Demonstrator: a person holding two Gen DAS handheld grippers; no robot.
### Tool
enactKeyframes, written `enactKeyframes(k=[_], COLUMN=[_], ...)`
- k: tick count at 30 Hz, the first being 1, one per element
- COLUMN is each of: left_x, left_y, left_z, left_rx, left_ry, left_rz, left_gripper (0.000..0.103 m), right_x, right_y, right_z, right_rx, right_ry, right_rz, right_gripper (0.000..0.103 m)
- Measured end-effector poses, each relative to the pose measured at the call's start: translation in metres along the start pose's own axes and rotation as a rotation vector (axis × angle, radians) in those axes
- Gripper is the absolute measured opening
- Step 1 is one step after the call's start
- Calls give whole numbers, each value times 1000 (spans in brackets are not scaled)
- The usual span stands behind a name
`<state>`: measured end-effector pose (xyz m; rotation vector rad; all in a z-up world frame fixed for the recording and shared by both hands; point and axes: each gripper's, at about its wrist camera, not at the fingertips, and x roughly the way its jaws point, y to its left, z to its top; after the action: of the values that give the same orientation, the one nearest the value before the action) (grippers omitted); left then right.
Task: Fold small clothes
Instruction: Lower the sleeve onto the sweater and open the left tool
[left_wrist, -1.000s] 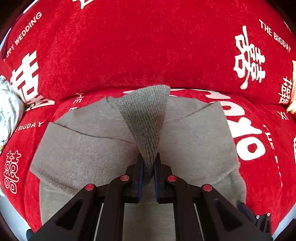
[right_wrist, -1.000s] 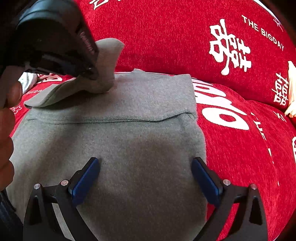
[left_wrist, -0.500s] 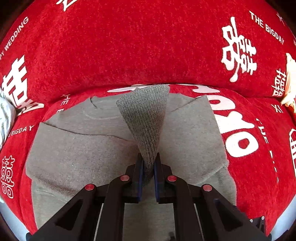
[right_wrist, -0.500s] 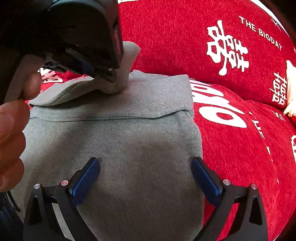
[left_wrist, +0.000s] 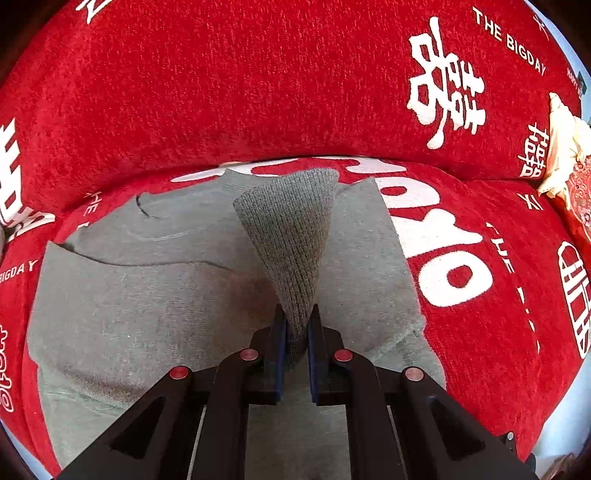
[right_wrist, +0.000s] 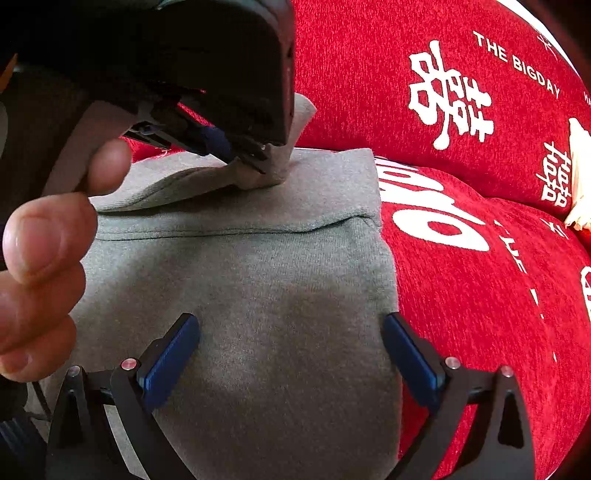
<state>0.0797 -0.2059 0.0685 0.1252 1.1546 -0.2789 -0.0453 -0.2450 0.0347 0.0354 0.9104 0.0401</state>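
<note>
A small grey sweater (left_wrist: 155, 295) lies flat on a red sofa seat; it also shows in the right wrist view (right_wrist: 258, 295). My left gripper (left_wrist: 296, 332) is shut on the ribbed sleeve cuff (left_wrist: 291, 236), holding it up over the sweater's body. In the right wrist view the left gripper (right_wrist: 243, 155) carries the sleeve across the upper part of the sweater. My right gripper (right_wrist: 291, 354) is open and empty, low over the sweater's lower body, near its right edge.
The red sofa cover (left_wrist: 258, 92) with white lettering forms the seat and backrest. A cream and patterned item (left_wrist: 565, 155) lies at the far right. The person's hand (right_wrist: 40, 266) holding the left gripper fills the left side of the right wrist view.
My left gripper has carried the sleeve cuff to the right across the sweater. The right gripper has stayed open in the same spot.
</note>
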Motion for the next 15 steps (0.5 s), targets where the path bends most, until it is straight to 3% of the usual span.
enactKeyframes(k=[15], left_x=[21], left_y=[-20], left_z=[-4], left_rx=[71], left_ry=[50], left_rz=[-33], left_gripper=[11], right_x=[0], right_y=[0], right_z=[-3], right_rx=[8], right_ry=[-20], right_rz=[8], right_gripper=[101])
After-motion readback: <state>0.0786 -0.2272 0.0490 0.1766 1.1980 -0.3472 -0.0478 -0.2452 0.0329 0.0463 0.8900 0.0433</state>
